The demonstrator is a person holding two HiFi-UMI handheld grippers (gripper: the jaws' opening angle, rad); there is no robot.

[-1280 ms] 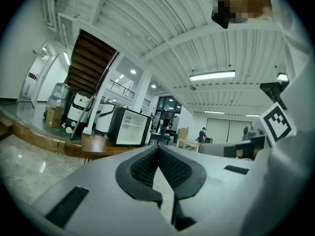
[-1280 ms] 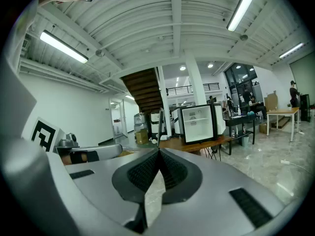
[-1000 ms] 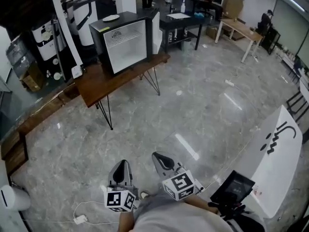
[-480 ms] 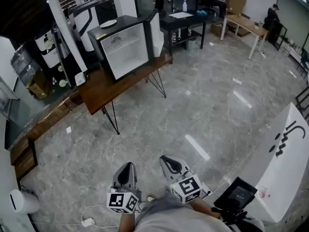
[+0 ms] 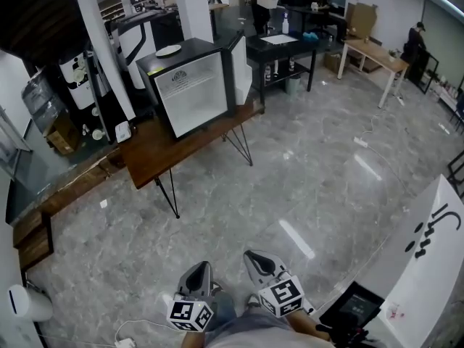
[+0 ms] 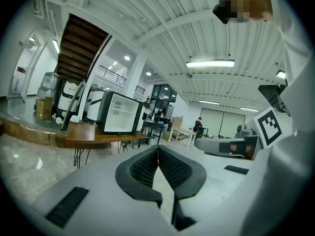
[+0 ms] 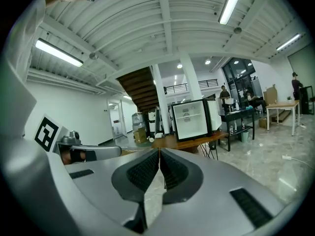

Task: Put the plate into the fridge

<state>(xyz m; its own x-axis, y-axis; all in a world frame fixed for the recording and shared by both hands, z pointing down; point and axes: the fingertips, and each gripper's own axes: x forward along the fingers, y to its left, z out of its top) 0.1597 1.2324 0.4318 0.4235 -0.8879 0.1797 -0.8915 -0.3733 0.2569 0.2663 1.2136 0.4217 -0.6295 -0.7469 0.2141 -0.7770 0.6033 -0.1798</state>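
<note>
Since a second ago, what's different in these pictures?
The person has walked closer to the fridge on the wooden table. Nothing was grabbed or let go. The plate still sits on top of the fridge, its door stays open, and the left tongs and right tongs stay shut and empty.

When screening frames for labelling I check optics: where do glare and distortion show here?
Head view: bright glare streaks on the glossy floor, straight edges bow outward. Left gripper view: fisheye circle with black corners, ceiling beams curve. Right gripper view: same fisheye circle; the fridge looks sharp.
</note>
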